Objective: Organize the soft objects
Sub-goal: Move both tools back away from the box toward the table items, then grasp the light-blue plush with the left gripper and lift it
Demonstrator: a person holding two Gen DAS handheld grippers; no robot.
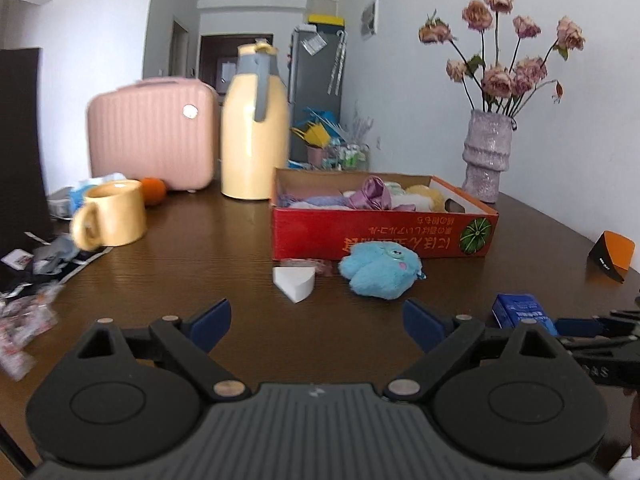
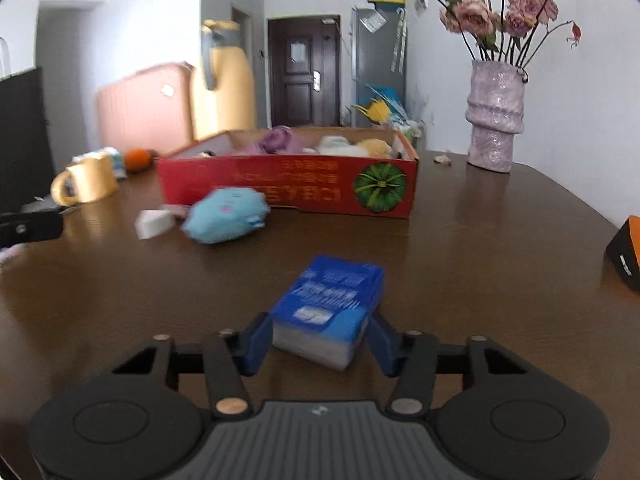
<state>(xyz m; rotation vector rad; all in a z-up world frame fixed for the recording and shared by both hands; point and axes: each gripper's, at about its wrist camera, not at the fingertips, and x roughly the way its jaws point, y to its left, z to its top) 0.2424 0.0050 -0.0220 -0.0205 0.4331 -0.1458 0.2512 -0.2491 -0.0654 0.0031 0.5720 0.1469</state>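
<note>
The right gripper (image 2: 320,340) has its blue fingers (image 2: 256,340) on either side of a blue tissue pack (image 2: 332,304) lying on the dark wooden surface (image 2: 480,248); the fingers look to be touching the pack's sides, grasping it, though blur leaves the contact a little unsure. White print covers the pack's blue wrapper, too smeared to read. The left gripper (image 1: 318,320) hangs above bare surface with its fingers (image 1: 212,318) released and spread wide, nothing between them. Ahead of it lie a white wedge-shaped sponge (image 1: 294,282) and a fluffy light-blue plush toy (image 1: 380,268), the toy just in front of a red cardboard box (image 1: 384,232). The box's front wall carries yellow East Asian lettering, seen upside down and not legible, beside a picture of a green pumpkin (image 1: 475,231). Inside the box sit soft things in purple, white and yellow. Further back stand a yellow mug (image 1: 114,212), a cream thermos jug (image 1: 254,128), a pink case (image 1: 154,132) and a vase of dried roses (image 1: 488,156).
</note>
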